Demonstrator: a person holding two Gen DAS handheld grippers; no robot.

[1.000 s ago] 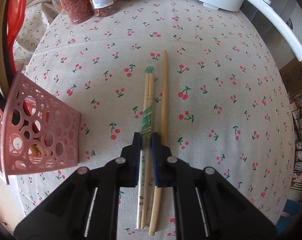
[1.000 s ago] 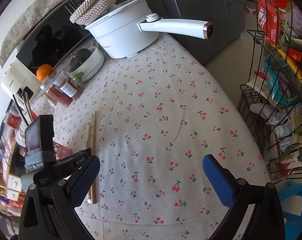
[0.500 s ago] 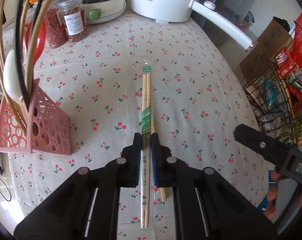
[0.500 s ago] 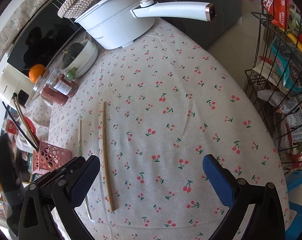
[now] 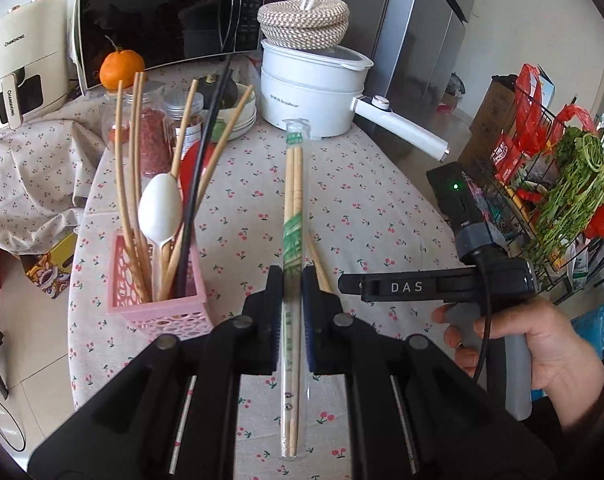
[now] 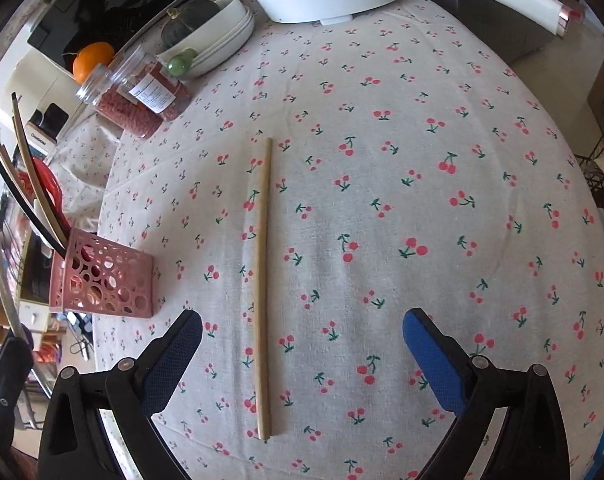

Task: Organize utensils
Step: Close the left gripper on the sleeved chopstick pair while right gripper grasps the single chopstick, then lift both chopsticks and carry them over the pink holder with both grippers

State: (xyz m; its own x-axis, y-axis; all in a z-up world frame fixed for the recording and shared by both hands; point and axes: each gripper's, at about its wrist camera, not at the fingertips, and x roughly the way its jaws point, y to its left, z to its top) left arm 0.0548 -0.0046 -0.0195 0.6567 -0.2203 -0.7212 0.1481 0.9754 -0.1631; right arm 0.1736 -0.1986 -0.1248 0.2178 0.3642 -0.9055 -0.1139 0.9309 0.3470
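Left wrist view: left gripper (image 5: 292, 304) jaws clamped on sleeved chopsticks (image 5: 293, 216); tip upright above pink utensil basket (image 5: 158, 312) before release; right gripper (image 6: 302, 344) jaws wide, empty, over loose chopstick (image 6: 263, 280).

The loose chopstick (image 5: 320, 268) lies mostly hidden behind the left claw (image 5: 292, 300)

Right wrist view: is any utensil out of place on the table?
Yes. One bare wooden chopstick lies alone on the cherry tablecloth, between the open right gripper fingers, while the other utensils stand in the pink holder. Nothing looks spilled or damaged.
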